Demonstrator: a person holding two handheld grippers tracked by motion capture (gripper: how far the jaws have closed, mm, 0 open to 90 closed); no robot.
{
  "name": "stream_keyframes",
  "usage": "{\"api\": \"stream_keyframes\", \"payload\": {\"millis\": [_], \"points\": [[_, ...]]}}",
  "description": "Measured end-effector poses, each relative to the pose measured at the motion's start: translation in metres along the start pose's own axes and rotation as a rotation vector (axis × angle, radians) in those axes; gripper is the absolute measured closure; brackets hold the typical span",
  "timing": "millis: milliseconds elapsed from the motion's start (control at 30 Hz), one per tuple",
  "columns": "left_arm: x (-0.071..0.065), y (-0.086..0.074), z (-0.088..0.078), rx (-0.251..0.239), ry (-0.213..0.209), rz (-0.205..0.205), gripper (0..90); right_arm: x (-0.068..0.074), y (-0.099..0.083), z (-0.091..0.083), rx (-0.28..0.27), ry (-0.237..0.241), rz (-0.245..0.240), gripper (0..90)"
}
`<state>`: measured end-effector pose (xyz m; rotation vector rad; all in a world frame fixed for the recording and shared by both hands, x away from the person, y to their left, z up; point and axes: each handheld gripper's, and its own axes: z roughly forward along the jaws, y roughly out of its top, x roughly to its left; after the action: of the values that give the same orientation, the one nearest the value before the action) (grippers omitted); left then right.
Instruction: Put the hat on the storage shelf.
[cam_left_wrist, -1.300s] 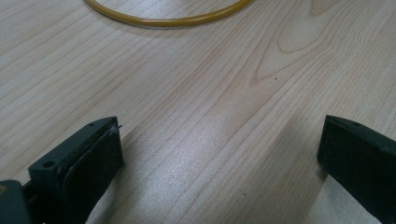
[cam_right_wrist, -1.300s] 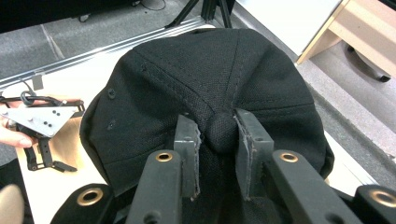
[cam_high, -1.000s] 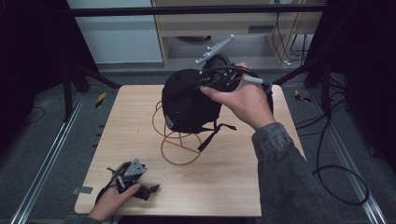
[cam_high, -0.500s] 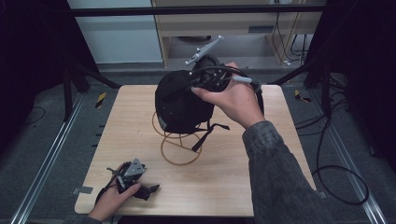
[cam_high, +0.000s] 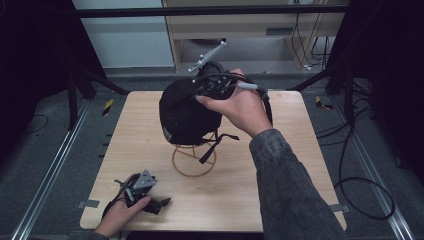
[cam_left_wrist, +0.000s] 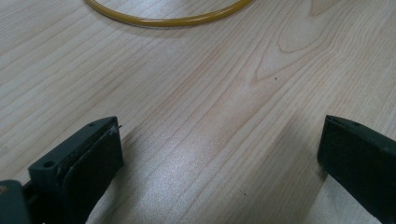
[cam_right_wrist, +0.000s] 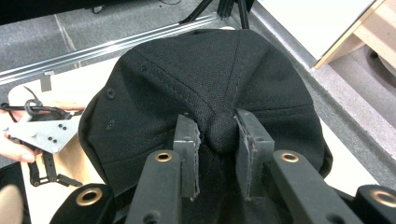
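Note:
A black cap hangs over a yellow wire stand at the middle of the wooden table. My right gripper comes at it from the right and is shut on the cap's top button, which sits pinched between the two pads. A loose black strap dangles below the cap beside the stand. My left gripper rests on the table near the front left corner, held by a hand. Its jaws stand wide open over bare wood, with the stand's yellow base ring farther ahead.
The table's front edge lies just below the left hand. Metal rails run along the floor on both sides. A wooden shelf unit stands behind the table, and cables trail on the floor at the right.
The right hand has carried the cap a little to the left and slightly lower, over the wire stand. The left gripper has stayed where it was.

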<state>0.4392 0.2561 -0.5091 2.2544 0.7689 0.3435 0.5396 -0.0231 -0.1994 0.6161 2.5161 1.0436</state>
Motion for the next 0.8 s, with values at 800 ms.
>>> {"api": "stream_keyframes", "payload": {"millis": [800], "points": [[0.000,0.000,0.001,-0.003,-0.001,0.000,0.0,0.006,0.012,0.028,0.008,0.011,-0.005,72.0]]}}
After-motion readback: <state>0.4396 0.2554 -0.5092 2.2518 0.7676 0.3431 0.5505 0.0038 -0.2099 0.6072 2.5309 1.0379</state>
